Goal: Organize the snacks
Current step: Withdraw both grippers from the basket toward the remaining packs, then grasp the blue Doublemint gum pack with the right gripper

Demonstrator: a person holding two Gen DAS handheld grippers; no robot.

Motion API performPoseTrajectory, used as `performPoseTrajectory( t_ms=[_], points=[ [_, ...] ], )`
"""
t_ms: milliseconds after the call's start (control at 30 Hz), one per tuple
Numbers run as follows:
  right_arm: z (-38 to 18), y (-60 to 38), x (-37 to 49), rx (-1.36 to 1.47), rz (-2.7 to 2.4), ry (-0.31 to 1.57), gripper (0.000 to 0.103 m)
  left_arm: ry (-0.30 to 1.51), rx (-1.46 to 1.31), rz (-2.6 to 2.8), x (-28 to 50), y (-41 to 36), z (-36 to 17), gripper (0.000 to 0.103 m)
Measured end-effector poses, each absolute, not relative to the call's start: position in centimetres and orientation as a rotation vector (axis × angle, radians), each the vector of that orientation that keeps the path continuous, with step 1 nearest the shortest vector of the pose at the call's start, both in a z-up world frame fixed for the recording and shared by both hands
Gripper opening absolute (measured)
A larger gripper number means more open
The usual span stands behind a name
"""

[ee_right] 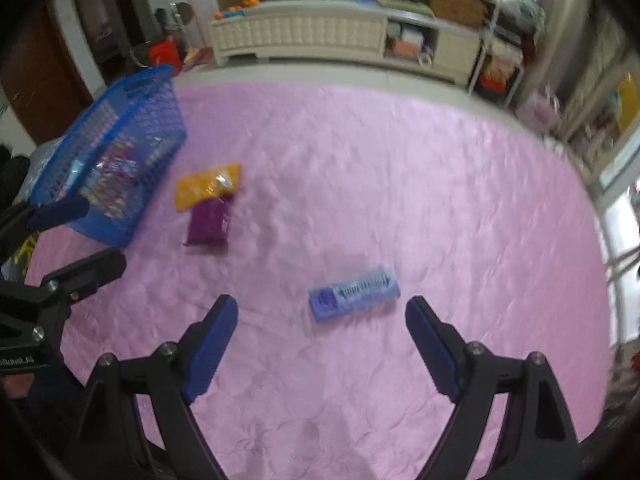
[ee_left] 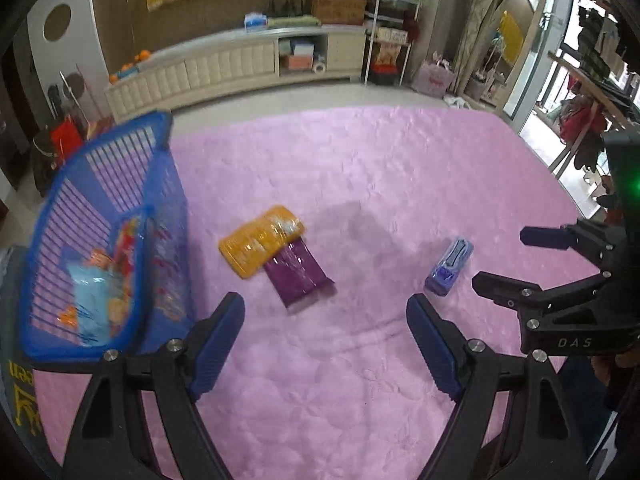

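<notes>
A yellow snack pack (ee_left: 262,242) lies on the pink blanket (ee_left: 360,168), partly over a purple snack pack (ee_left: 298,276). My left gripper (ee_left: 326,312) hovers open just in front of the two, nothing between its fingers. A blue-violet pack (ee_right: 354,294) lies alone further right. My right gripper (ee_right: 322,308) stands open just short of it, with the pack apart from both pads. The blue slatted basket (ee_left: 100,140) at the left holds several snack packs. In the right wrist view I see the yellow pack (ee_right: 208,190), the purple pack (ee_right: 208,222) and the basket (ee_right: 132,80).
In the left wrist view the right gripper (ee_left: 504,258) shows beside the blue-violet pack (ee_left: 450,268). The left gripper (ee_right: 84,236) shows near the basket in the right wrist view. A long white cabinet (ee_left: 240,64) and a shelf rack (ee_left: 390,32) stand beyond the blanket's far edge.
</notes>
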State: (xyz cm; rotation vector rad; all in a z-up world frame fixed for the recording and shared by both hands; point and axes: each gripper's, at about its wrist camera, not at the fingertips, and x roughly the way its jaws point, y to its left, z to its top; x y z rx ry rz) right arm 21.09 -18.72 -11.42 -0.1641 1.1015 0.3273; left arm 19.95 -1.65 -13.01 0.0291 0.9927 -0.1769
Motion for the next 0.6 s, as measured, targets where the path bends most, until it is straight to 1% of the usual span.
performPoseTrajectory(
  t_ms=[100,300,600],
  points=[
    [-13.3,-19.3,21.6,-0.162,0.348,1.130,0.089,1.023,0.040,-0.148,20.5,-2.1,-14.5,0.082],
    [-16.3,-19.4,22.3,-0.305,0.410,1.102,0.089,1.087,0.002,-0.135,21.4,-2.5,-17.2,0.082],
    [-19.6,-20.9,24.2,-0.291,0.478,1.144,0.090,1.164,-0.016,-0.130,22.2,-4.5,-20.3,0.082]
  ],
)
